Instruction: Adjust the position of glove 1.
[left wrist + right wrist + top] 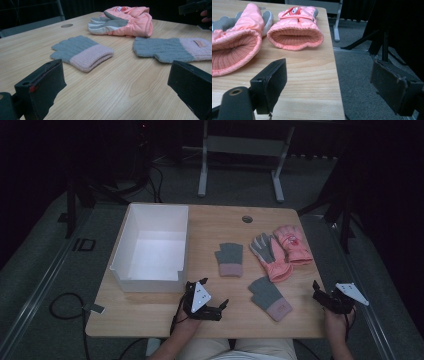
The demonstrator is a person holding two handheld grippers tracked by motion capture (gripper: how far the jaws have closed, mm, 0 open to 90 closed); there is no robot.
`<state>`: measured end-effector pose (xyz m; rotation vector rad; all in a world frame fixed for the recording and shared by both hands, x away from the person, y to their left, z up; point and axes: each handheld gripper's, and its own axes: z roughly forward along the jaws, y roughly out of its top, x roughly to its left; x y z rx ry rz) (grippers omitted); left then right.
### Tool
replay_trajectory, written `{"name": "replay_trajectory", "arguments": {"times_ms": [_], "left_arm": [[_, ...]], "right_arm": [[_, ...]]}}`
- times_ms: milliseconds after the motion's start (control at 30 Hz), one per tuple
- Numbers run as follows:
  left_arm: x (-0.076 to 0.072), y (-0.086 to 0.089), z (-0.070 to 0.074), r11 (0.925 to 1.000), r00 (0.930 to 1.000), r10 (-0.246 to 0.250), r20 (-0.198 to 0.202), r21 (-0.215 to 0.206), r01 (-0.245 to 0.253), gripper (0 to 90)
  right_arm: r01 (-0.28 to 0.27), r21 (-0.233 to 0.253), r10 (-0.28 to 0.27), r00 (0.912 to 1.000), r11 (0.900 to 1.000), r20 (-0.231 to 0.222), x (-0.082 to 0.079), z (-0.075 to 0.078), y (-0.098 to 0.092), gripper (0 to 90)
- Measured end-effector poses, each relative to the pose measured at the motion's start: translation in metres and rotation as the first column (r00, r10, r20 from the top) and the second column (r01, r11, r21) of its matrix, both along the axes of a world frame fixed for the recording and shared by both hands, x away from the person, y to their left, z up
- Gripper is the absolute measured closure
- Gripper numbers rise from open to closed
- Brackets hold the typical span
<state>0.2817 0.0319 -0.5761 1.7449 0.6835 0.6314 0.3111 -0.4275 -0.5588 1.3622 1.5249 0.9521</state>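
Two grey knit gloves with pink cuffs lie on the wooden table (145, 312): one in the middle (229, 259) (82, 51), one nearer the front (270, 298) (172, 48). Two pink padded gloves lie at the right, one palm up (270, 257) (234, 47), one beside it (293, 244) (297, 32). My left gripper (216, 293) (117, 82) rests low near the front edge, open, facing the knit gloves with nothing between its jaws. My right gripper (324, 292) (329, 80) is open and empty at the table's right front corner, facing the padded gloves' cuffs.
A white open box (131, 270) stands at the table's left, nothing visible inside. A round cable hole (247, 219) sits near the far edge. Grey floor (362, 82) lies past the table's right edge. A desk frame (240, 150) stands behind. Cables trail on the floor at left.
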Motion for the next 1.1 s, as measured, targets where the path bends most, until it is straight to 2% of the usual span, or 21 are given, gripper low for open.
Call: {"name": "replay_trajectory", "arguments": {"times_ms": [200, 333, 400, 467, 533, 633, 767, 800, 900, 933, 967, 1000, 1100], "left_arm": [[0.000, 0.000, 0.000, 1.0000, 1.0000, 0.008, -0.002, -0.002, -0.008, 0.6], [-0.002, -0.001, 0.000, 0.9997, 0.9995, 0.025, 0.019, 0.003, -0.025, 0.6], [-0.002, -0.001, 0.000, 0.9997, 0.9996, 0.023, 0.017, 0.004, -0.023, 0.6], [-0.002, 0.000, 0.000, 0.9997, 0.9997, 0.023, 0.014, 0.002, -0.023, 0.6], [-0.001, 0.000, 0.000, 0.9998, 0.9997, 0.022, 0.004, 0.000, -0.022, 0.6], [0.001, 0.000, 0.000, 0.9997, 0.9997, 0.023, -0.006, -0.006, -0.023, 0.6], [0.000, 0.001, 0.000, 0.9996, 0.9997, 0.024, -0.003, -0.013, -0.024, 0.6], [0.000, 0.001, 0.000, 0.9994, 0.9996, 0.027, -0.002, -0.021, -0.027, 0.6], [0.000, 0.001, 0.000, 0.9994, 0.9996, 0.027, -0.002, -0.022, -0.027, 0.6], [0.000, 0.001, 0.000, 0.9995, 0.9996, 0.027, -0.003, -0.019, -0.027, 0.6], [0.000, 0.001, 0.000, 0.9995, 0.9996, 0.027, -0.003, -0.019, -0.027, 0.6], [0.000, 0.001, 0.000, 0.9995, 0.9996, 0.027, -0.003, -0.018, -0.027, 0.6], [0.000, 0.001, 0.000, 0.9996, 0.9997, 0.023, -0.004, -0.019, -0.023, 0.6]], "right_arm": [[0.003, -0.009, -0.003, 1.0000, 1.000, -0.002, 0.000, 0.000, 0.001, 13.9], [0.024, -0.013, -0.024, 0.9990, 1.000, -0.036, 0.000, 0.000, 0.001, 13.9], [0.032, -0.024, -0.034, 0.9979, 0.999, -0.056, 0.001, 0.000, 0.003, 13.9], [0.039, -0.003, -0.039, 0.9958, 0.999, -0.083, 0.000, 0.000, 0.004, 13.8], [0.028, 0.021, -0.026, 0.9956, 0.999, -0.090, -0.001, 0.000, 0.006, 13.8], [-0.001, 0.004, 0.002, 0.9951, 1.000, -0.099, -0.003, 0.003, 0.012, 13.7], [-0.022, 0.028, 0.025, 0.9940, 0.999, -0.107, -0.005, 0.007, 0.014, 13.8], [-0.049, 0.044, 0.054, 0.9919, 0.998, -0.115, -0.005, 0.010, 0.015, 13.8], [-0.072, 0.053, 0.078, 0.9881, 0.996, -0.132, -0.003, 0.011, 0.014, 13.8], [-0.082, 0.076, 0.092, 0.9858, 0.994, -0.140, -0.004, 0.014, 0.013, 13.6], [-0.082, 0.076, 0.092, 0.9858, 0.994, -0.140, -0.004, 0.014, 0.013, 13.6], [-0.087, 0.098, 0.100, 0.9860, 0.991, -0.133, -0.005, 0.016, 0.013, 13.6], [-0.087, 0.096, 0.098, 0.9884, 0.992, -0.117, -0.005, 0.022, 0.015, 13.7]]}}
